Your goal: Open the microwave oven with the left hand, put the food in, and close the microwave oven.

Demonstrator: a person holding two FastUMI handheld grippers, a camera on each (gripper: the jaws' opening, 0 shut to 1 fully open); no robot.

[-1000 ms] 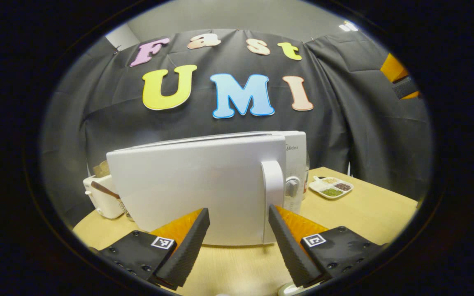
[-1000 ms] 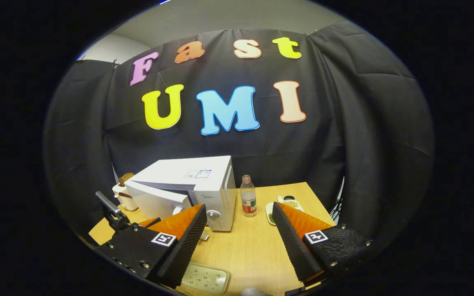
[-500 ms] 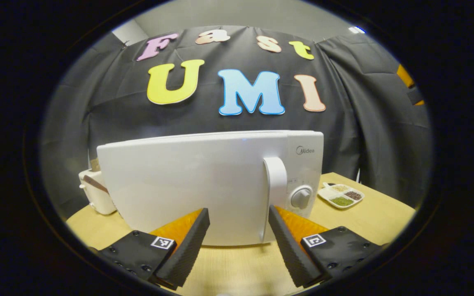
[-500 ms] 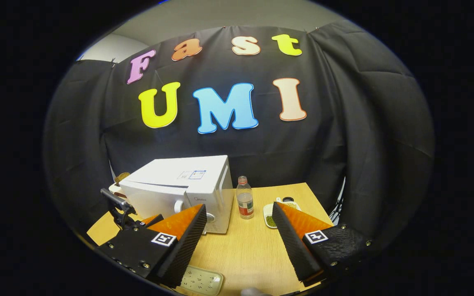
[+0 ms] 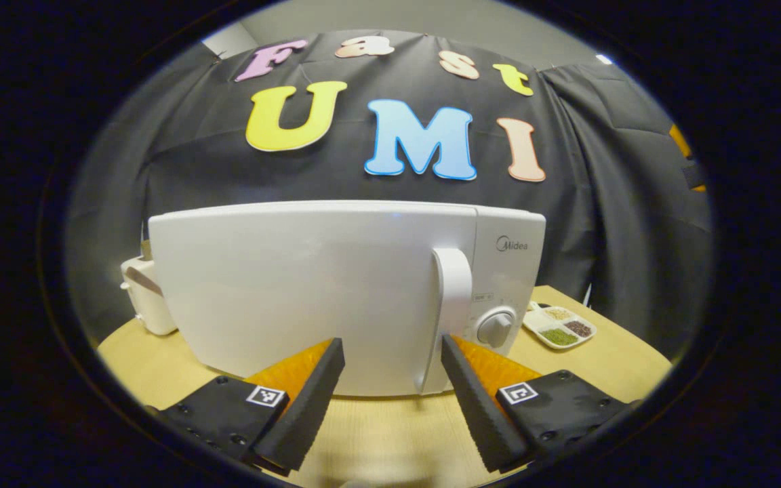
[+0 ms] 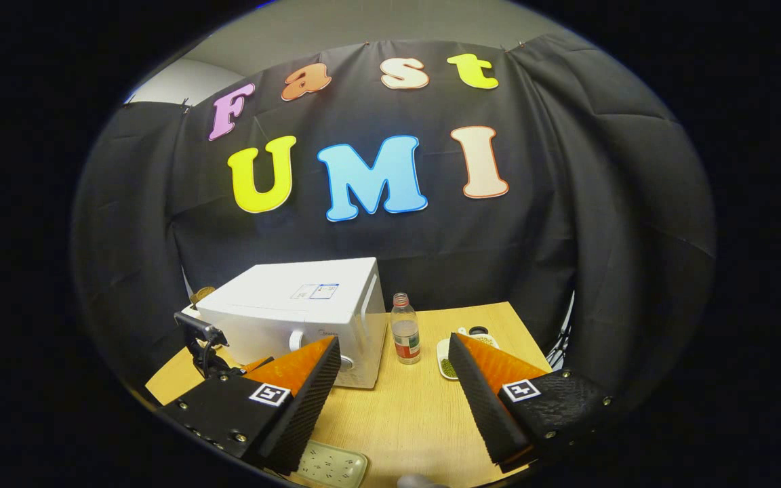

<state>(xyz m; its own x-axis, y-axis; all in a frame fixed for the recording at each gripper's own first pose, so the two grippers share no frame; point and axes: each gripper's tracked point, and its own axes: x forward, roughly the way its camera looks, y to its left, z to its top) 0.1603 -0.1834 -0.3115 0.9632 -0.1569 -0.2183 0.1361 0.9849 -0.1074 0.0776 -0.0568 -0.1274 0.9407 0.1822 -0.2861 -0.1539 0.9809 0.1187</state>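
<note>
Directly ahead of the left gripper [image 5: 390, 349], the microwave's [image 5: 309, 291] door sits closed.

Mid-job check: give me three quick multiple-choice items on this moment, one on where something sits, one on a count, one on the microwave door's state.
1. The bottle stands:
A. on the microwave
B. on the table beside the microwave
C. in the sectioned dish

2. Knobs on the microwave's control panel in the left gripper view:
A. one
B. two
C. three

3. The microwave door is:
A. wide open
B. removed
C. closed

Answers:
1 B, it stands on the table to the right of the microwave.
2 A, a single knob shows.
3 C, the door lies flush with the front; the left gripper is open before it.
</note>
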